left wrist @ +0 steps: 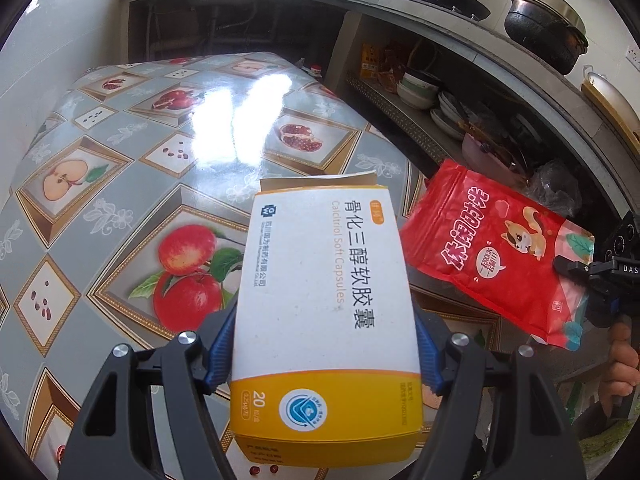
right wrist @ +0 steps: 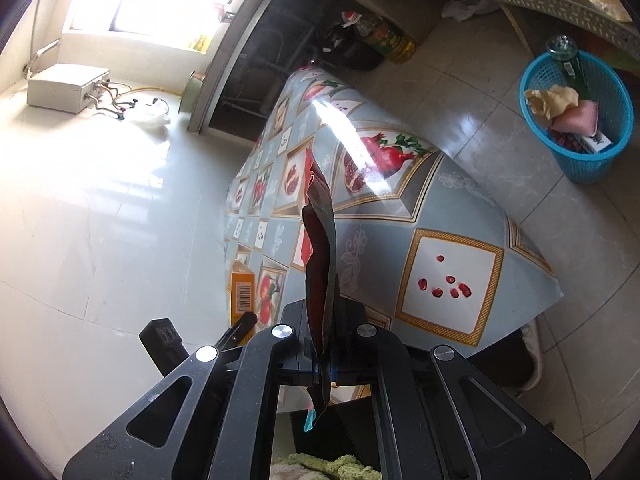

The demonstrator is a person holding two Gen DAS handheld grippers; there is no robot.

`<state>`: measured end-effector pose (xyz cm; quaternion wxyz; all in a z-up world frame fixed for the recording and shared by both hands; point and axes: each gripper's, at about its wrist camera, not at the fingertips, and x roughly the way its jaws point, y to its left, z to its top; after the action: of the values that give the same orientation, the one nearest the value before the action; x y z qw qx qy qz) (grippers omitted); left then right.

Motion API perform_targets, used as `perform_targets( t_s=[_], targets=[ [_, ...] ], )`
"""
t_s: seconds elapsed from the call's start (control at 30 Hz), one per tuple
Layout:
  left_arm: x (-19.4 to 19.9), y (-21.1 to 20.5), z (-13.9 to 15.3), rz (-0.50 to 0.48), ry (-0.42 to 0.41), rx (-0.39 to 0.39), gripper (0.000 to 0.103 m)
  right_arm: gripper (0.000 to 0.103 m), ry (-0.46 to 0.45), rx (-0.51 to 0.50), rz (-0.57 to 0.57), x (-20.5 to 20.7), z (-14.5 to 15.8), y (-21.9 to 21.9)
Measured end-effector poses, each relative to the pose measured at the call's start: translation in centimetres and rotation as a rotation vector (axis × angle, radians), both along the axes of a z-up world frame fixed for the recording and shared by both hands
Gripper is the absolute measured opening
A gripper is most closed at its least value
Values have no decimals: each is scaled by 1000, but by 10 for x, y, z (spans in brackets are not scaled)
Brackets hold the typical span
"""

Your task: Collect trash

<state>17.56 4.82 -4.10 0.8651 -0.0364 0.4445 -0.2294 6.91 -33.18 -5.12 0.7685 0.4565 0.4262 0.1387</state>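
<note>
Blue basket [right wrist: 578, 120]: right view only | capsule box [left wrist: 324, 312]: left view

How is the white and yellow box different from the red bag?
The medicine box is stiff card, white with yellow ends; the red snack bag is soft, flat and shiny. The left gripper squeezes the box across its wide sides, while the right gripper pinches the bag's thin edge. Both are held up off the table.
</note>
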Motion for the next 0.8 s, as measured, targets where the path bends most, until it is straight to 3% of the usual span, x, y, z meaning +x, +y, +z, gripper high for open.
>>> perform_targets(
  t_s=[0.4,0.8],
  targets=[
    [3,-14,16,-36,-29,-26,70,2,-45,25,-49,-9,7,-23],
    [7,-56,40,-128,-76,-37,70,2,-54,51,-146,-30,1,-59]
  ],
)
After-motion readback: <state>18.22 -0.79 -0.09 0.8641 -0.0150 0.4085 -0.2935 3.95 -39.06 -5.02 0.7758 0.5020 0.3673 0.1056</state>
